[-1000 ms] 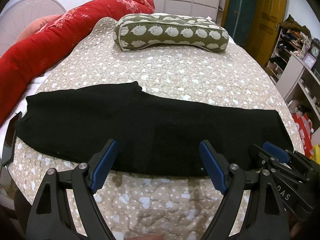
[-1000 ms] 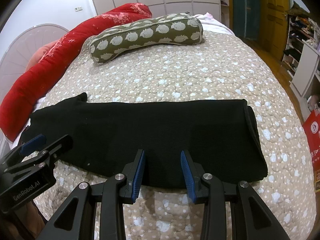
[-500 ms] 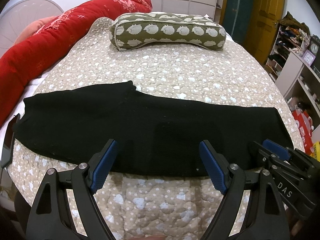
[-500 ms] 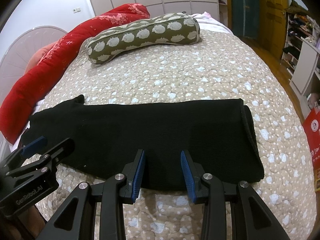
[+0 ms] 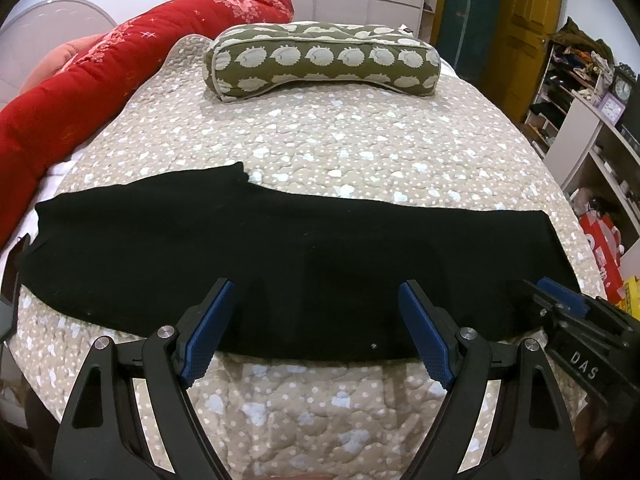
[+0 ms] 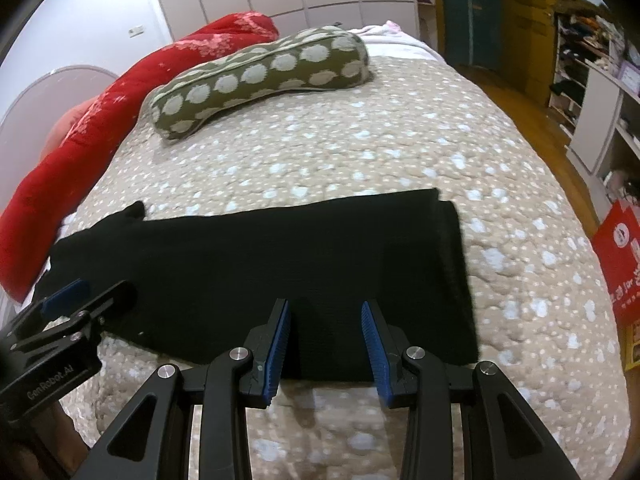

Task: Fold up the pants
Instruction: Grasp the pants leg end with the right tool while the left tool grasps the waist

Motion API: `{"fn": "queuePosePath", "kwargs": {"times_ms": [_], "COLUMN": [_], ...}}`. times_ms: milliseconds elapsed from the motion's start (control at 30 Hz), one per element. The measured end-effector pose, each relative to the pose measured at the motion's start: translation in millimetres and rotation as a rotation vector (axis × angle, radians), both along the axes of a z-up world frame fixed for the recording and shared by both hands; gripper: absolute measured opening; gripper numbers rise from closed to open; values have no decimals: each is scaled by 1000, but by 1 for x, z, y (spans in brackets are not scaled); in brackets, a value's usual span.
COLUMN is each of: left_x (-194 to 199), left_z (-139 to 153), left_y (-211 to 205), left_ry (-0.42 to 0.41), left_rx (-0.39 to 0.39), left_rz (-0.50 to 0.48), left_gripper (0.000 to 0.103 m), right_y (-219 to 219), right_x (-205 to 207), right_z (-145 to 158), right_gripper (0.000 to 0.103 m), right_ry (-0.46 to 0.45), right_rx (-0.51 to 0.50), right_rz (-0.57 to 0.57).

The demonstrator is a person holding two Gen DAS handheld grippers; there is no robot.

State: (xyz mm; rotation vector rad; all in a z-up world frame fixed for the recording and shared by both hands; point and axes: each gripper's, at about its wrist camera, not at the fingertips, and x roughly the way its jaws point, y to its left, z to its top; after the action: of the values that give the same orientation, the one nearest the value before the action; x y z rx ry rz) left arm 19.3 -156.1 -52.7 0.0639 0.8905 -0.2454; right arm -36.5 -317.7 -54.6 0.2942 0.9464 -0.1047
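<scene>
Black pants [image 5: 288,256] lie flat across the near part of the bed, folded lengthwise into one long band; they also show in the right wrist view [image 6: 280,264]. My left gripper [image 5: 316,308] is open wide and empty, just above the pants' near edge around the middle. My right gripper [image 6: 325,320] is open and empty over the near edge toward the pants' right end. The right gripper [image 5: 568,308] shows at the right of the left wrist view. The left gripper [image 6: 76,304] shows at the left of the right wrist view.
A beige quilted bedspread [image 5: 340,136] covers the bed. An olive patterned bolster pillow [image 5: 320,60] lies at the far end. A red duvet [image 5: 100,80] runs along the left side. Shelves [image 5: 592,128] and a red bag [image 6: 620,256] stand to the right of the bed.
Both grippers have drawn back and risen slightly from the pants. The right wrist view has swung and tilted a little. The pants have not moved.
</scene>
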Motion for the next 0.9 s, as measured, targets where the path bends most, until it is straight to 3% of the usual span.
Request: {"fn": "queuePosePath", "kwargs": {"times_ms": [400, 533, 700, 900], "left_x": [8, 12, 25, 45], "left_z": [-3, -2, -1, -1], "left_y": [-10, -17, -37, -87], "left_ry": [11, 12, 59, 128], "left_rx": [12, 7, -48, -95], "left_rz": [-13, -43, -127, -282], "left_gripper": [83, 83, 83, 83], "right_y": [-39, -54, -77, -81], "right_x": [-14, -24, -35, -35], "right_z": [6, 8, 0, -10], "right_gripper": [35, 36, 41, 43], "right_ry": [-12, -5, -4, -33], "right_rx": [-8, -53, 2, 109], "right_rz": [-69, -119, -160, -124]}}
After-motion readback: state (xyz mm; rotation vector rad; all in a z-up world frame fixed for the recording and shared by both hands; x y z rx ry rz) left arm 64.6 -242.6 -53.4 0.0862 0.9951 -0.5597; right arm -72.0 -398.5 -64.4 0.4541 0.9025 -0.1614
